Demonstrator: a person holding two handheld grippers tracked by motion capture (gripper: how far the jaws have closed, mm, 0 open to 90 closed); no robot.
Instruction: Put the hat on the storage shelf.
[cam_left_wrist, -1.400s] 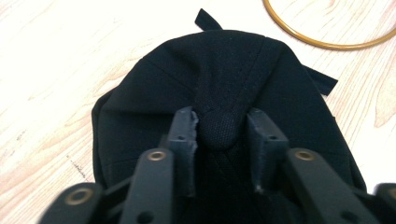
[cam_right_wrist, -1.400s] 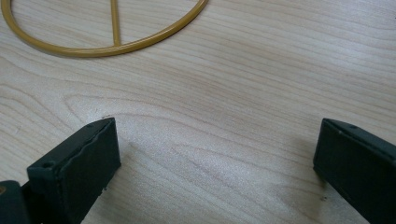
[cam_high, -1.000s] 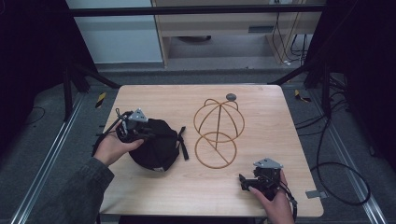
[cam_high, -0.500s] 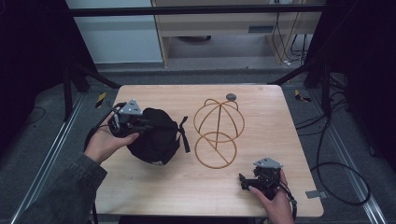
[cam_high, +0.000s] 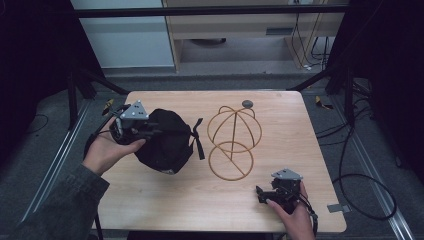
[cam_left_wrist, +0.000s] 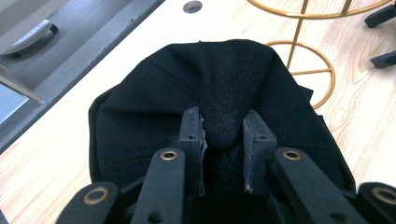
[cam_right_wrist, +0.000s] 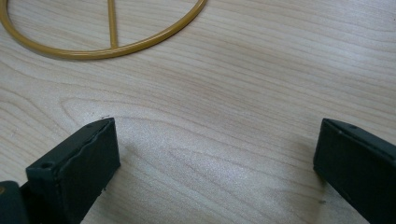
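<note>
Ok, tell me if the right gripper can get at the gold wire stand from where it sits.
Probably yes. The right gripper rests open on the table, and bare wood lies between it and the stand. The cap, held by the left gripper, is on the stand's far side.

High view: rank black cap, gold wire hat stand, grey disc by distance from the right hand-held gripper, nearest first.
1. Gold wire hat stand, just up-left of the right hand-held gripper.
2. Black cap, left side, in the left hand-held gripper.
3. Grey disc, far edge.
</note>
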